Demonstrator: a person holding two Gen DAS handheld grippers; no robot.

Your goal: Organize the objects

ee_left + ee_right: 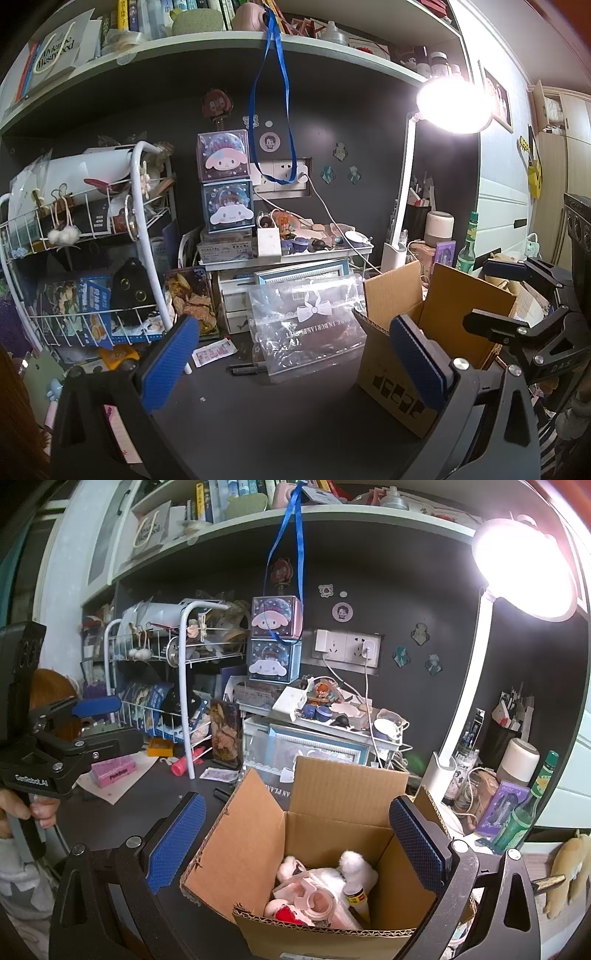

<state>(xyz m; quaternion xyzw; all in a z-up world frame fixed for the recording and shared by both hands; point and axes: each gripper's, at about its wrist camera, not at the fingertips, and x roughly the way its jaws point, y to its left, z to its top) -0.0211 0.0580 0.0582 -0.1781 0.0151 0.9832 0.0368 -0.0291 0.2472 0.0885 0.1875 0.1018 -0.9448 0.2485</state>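
Both grippers were wide open and held nothing. The right gripper [295,845] hovered over the open cardboard box [332,812], where a plush toy [354,864] and other small things already lay. The left gripper [295,362] faced the clear plastic bag [306,325] lying on the bench [277,406] just beside the box. The slippery bag could slide out of the pads, I think. A raised box flap [240,823] could also catch a finger and push the light box aside.

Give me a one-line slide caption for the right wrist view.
Open right gripper poised above an open cardboard box holding plush toys, cluttered desk behind.
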